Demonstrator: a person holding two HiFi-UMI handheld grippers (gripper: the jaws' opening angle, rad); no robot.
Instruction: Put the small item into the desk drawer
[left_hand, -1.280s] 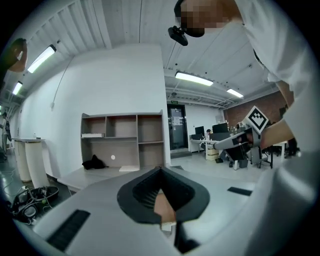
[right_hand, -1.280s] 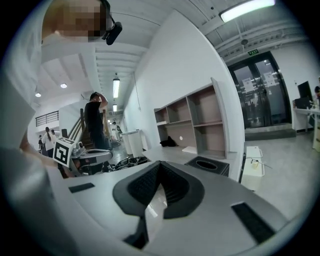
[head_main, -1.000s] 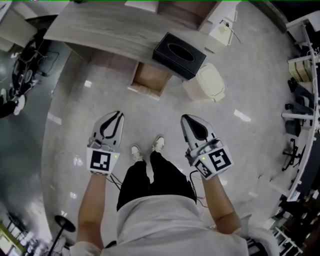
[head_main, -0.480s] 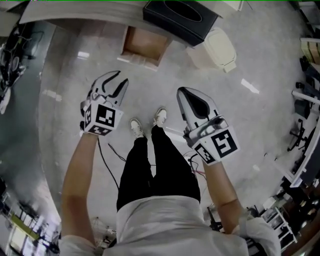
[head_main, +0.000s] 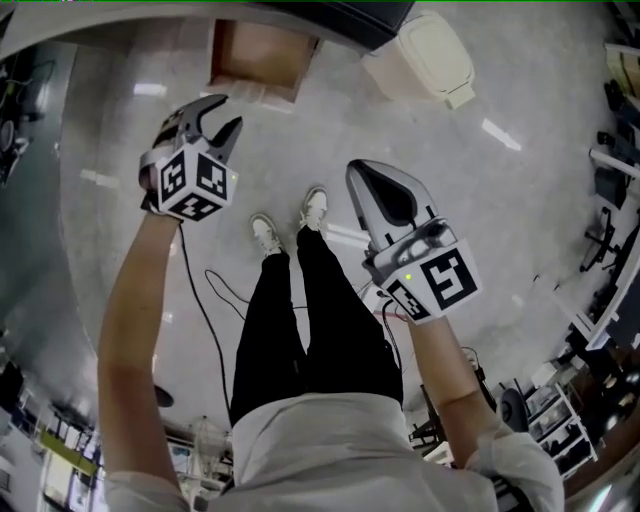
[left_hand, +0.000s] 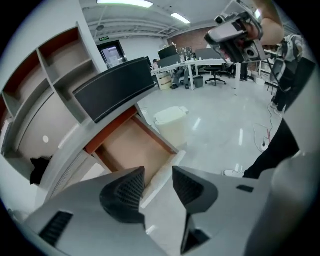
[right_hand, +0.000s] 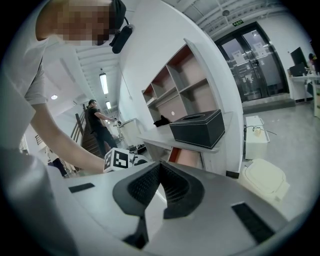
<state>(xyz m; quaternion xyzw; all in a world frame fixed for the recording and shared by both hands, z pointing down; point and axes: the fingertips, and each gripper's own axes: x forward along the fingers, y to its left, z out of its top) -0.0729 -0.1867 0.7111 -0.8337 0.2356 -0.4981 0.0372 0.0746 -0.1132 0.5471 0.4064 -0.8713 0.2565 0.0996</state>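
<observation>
The left hand-held gripper (head_main: 218, 120), shut a second ago, has neared the open drawer (head_main: 255, 50) ahead, jaws opening on nothing. The right hand-held gripper (head_main: 358, 175) is closed and empty. No small item is visible, so placement is unconfirmed.

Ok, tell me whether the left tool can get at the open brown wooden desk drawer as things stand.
Probably yes. The left tool points straight at the open brown wooden desk drawer. Its jaws are opening with nothing between them, and nothing shows in the way between tool and drawer.
</observation>
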